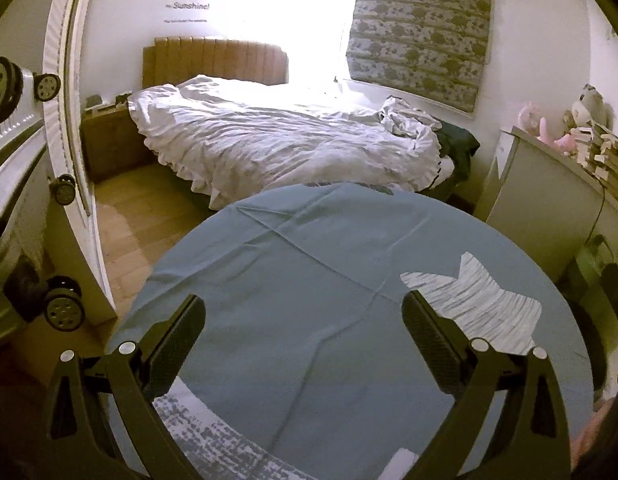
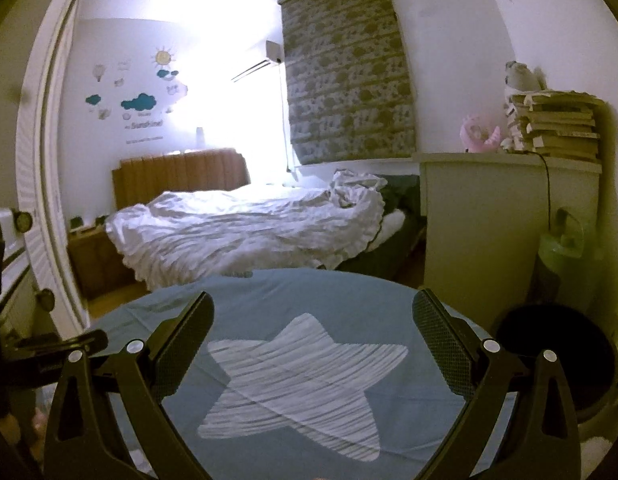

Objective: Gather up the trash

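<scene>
Both the left tongs (image 1: 303,322) and the right tongs (image 2: 313,320) stand spread wide with nothing between their fingers, each hovering over a round tabletop (image 1: 309,248) covered in a blue cloth with a pale striped star (image 2: 301,384) printed on it. No trash can be made out on the cloth in either view. Off the tabletop's right edge a dark round bin (image 2: 557,360) sits on the floor beside a white cabinet (image 2: 489,220), and beyond the far edge is a bed (image 2: 245,228) with rumpled white covers.
</scene>
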Demonstrator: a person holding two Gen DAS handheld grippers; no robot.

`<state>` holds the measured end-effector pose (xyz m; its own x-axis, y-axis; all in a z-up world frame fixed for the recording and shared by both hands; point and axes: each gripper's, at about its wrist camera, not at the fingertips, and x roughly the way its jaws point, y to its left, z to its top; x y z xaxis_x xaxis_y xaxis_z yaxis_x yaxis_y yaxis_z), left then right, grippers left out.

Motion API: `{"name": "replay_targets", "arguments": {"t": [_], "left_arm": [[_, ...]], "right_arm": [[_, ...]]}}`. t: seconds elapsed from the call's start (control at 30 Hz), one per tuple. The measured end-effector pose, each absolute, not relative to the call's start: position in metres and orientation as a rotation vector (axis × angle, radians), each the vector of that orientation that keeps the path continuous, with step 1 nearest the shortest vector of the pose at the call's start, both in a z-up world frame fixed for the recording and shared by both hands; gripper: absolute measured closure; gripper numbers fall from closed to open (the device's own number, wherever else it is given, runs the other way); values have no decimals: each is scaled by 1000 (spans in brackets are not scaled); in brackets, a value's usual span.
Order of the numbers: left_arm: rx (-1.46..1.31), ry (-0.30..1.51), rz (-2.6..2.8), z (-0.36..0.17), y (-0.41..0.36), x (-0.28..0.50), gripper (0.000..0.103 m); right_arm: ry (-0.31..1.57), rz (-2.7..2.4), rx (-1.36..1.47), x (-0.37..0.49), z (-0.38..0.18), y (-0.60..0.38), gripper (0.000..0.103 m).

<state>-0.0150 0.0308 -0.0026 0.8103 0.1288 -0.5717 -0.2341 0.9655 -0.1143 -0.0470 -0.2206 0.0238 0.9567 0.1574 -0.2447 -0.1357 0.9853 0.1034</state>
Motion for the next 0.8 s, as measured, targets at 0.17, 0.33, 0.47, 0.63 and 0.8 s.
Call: {"name": "replay_targets", "arguments": {"t": [0.17,0.33,0.47,0.63,0.8], "left_arm": [[-172,592,198,-3,30,-17,5],[-167,575,200,-1,31,-19,5],[-166,571,203,-1,32,-20,5],[-166,568,203,-1,32,-21,5],[-164,567,205,-1,31,-21,5]], "right_arm": [[247,141,84,-49,25,-222,5],[246,129,96,-49,25,-225,5],[244,125,97,-49,25,-225,5],[243,126,98,-50,25,-225,5],[244,126,98,-49,25,-225,5]]}}
